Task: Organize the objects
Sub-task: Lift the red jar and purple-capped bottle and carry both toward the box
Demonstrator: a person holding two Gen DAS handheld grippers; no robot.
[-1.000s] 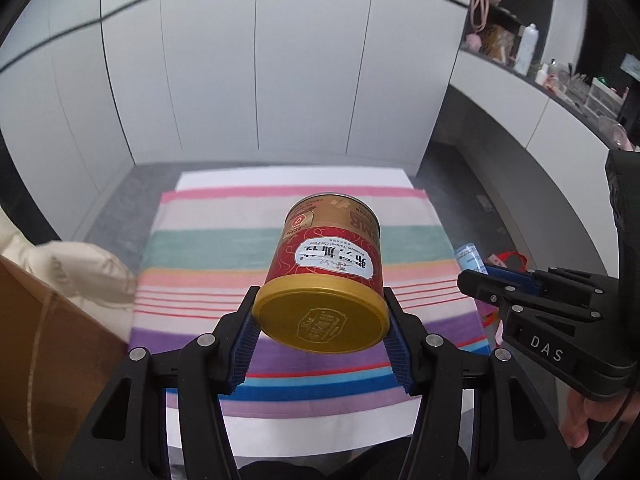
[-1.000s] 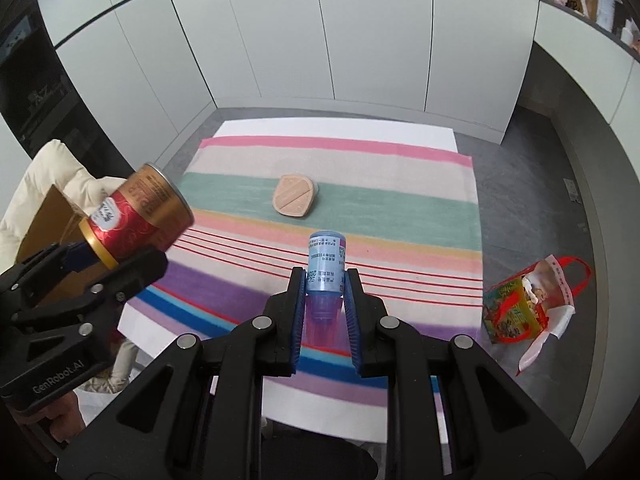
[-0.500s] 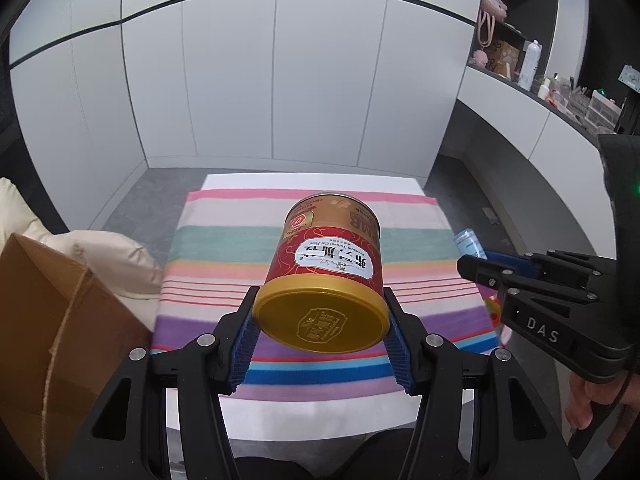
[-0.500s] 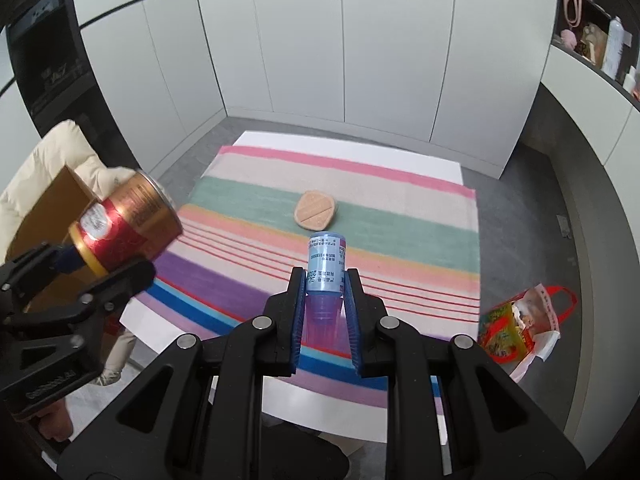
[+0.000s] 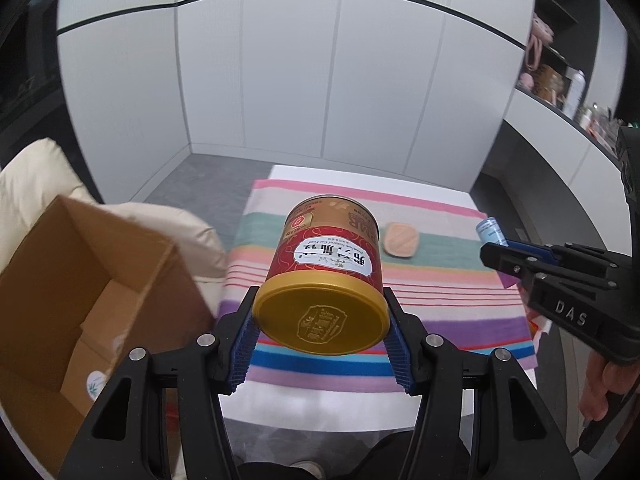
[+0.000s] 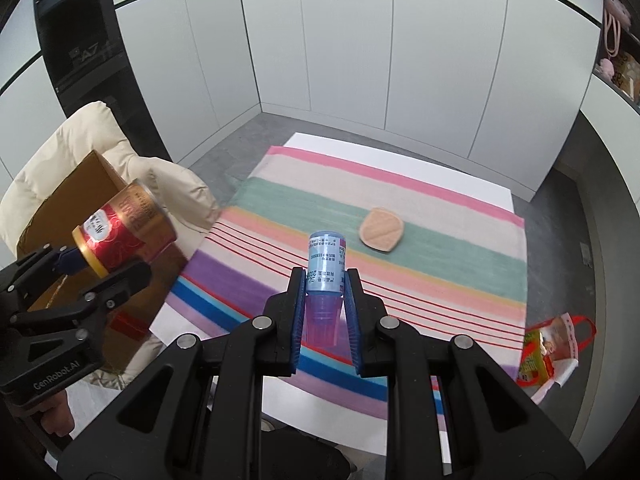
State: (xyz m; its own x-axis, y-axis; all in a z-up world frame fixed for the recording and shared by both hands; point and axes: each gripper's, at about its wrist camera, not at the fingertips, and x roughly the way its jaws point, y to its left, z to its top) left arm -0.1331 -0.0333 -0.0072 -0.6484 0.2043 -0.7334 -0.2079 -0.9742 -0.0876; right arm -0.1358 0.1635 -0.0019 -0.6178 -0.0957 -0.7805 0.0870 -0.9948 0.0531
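The red can (image 5: 326,276) looks like glossy printed metal, with a smooth gold plastic lid (image 5: 323,313) embossed at its middle and a white paper label. The small bottle (image 6: 325,276) is shiny plastic, translucent purple at one end. The striped cloth (image 6: 420,248) is matt woven fabric. The cardboard box (image 5: 72,292) is plain brown and dull. Both grippers are matt black plastic with ribbed blue pads (image 5: 242,350).

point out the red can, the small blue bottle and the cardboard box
red can (image 5: 328,256), left wrist view, on its white label
blue bottle (image 6: 325,266), right wrist view, on its printed label
cardboard box (image 5: 76,280), left wrist view, on its inner wall
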